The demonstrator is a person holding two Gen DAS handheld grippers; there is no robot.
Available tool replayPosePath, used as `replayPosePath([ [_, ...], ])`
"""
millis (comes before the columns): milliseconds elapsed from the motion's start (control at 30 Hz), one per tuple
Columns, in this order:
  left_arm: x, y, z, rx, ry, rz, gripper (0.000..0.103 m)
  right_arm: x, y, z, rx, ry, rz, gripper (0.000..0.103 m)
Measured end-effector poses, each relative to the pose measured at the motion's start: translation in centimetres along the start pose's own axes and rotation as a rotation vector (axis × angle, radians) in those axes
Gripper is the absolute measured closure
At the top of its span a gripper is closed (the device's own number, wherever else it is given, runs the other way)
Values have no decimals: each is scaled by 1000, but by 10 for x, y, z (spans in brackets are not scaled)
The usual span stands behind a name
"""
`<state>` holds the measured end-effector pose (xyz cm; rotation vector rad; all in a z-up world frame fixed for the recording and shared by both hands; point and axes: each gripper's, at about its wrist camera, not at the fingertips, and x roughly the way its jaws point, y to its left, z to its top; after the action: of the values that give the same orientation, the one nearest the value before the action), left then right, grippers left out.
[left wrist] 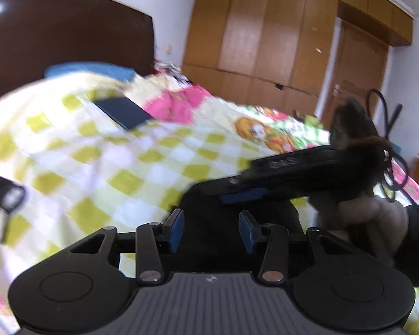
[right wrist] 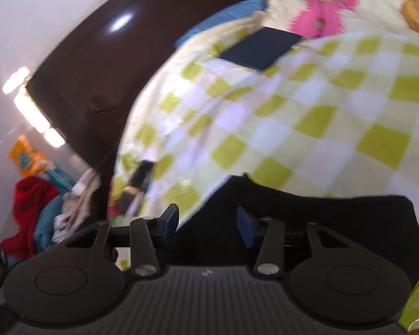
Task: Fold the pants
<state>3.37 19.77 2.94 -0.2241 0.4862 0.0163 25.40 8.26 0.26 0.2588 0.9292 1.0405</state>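
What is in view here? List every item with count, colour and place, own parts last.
pants: one, black, on the bedspread just ahead of both grippers
bedspread: one, green and white checks with pink cartoon print, covering the bed
dark flat item: one, navy, on the bedspread near the pillow
pillow: one, blue, at the headboard
headboard: one, dark brown, against the wall
wardrobe: one, light brown wood, far wall
clothes pile: one, red, teal and white, beside the bed
left gripper: one, black with blue pads, open over the pants
right gripper: one, black with blue pads, open over the pants
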Motion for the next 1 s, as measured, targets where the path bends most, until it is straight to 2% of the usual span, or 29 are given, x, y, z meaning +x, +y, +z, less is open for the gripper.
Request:
replayPosePath([
  [100,34,10,-19,18,108,71,47,1,-23,-5,75,-31,18,67],
  [167,40,17,-28,13,126,73,46,0,-44,-7,160,-51,63,73],
  [233,41,19,-31,19,125,70,46,-1,-67,-9,243,-80,94,86],
  [267,40,17,-31,24,125,70,46,-2,-80,-11,294,-90,90,101],
  [300,39,15,-30,33,128,72,46,-5,-90,-14,346,-104,91,103],
  [333,40,14,-30,41,132,75,46,-13,-96,-16,384,-133,96,100],
  [400,35,12,-26,47,134,80,46,-42,-97,-21,418,-216,73,87],
  [467,30,12,-20,45,125,87,46,-75,-94,-29,439,-293,68,83],
  [533,21,12,-13,37,99,100,46,-102,-88,-42,454,-334,46,76],
  [667,14,10,-2,46,54,101,46,-113,-68,-61,435,-298,35,74],
  [767,29,9,-6,86,102,137,46,-90,-53,-71,422,-227,61,73],
  [867,43,17,-20,123,157,181,41,-71,-39,-82,351,-151,16,72],
  [933,48,27,-25,95,170,184,33,-55,-36,-90,325,-87,-20,73],
  [1000,50,33,-23,77,175,176,33,-49,-34,-90,326,-74,-49,73],
])
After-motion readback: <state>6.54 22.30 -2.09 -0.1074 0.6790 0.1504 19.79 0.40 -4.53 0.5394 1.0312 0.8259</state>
